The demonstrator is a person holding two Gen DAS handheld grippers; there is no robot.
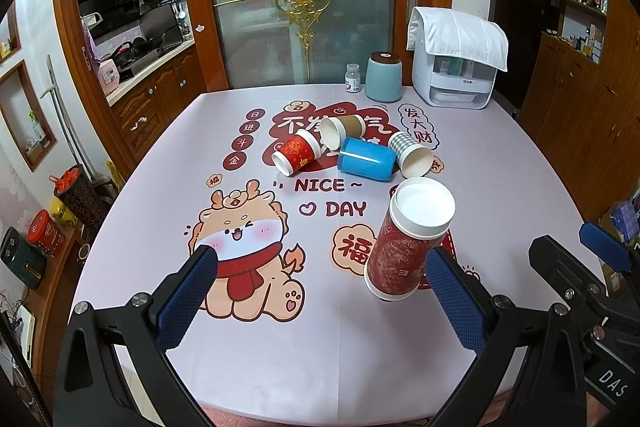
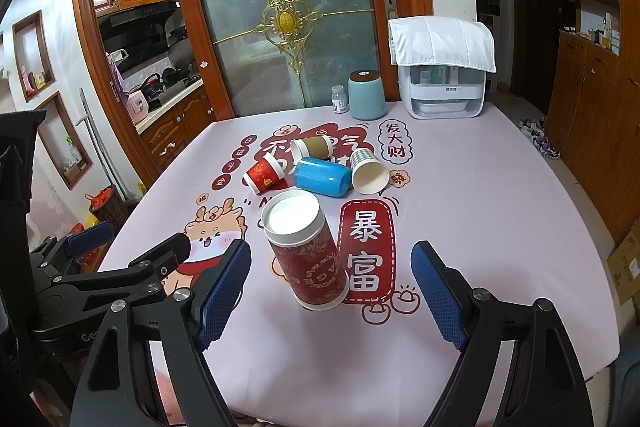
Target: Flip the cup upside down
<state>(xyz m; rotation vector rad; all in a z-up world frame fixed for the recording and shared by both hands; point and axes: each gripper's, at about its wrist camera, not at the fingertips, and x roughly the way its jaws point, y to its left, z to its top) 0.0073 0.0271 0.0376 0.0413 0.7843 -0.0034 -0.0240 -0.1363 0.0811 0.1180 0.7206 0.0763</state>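
Note:
A tall red paper cup [image 1: 404, 251] stands on the table with its white flat base up; it also shows in the right wrist view [image 2: 310, 259]. My left gripper [image 1: 320, 291] is open and empty, its right finger [image 1: 452, 291] just beside the cup. My right gripper [image 2: 332, 291] is open and empty, with the cup between and a little beyond its fingers, touching neither. Farther back lie several cups on their sides: a small red one [image 1: 296, 151], a brown one [image 1: 342, 131], a blue one [image 1: 366, 159] and a checked one [image 1: 412, 153].
At the table's far edge stand a teal canister [image 1: 383, 77], a small white bottle [image 1: 352, 78] and a white appliance under a cloth [image 1: 456, 67]. The table [image 1: 500, 187] has a pink printed cloth. A glass door and wooden cabinets stand behind.

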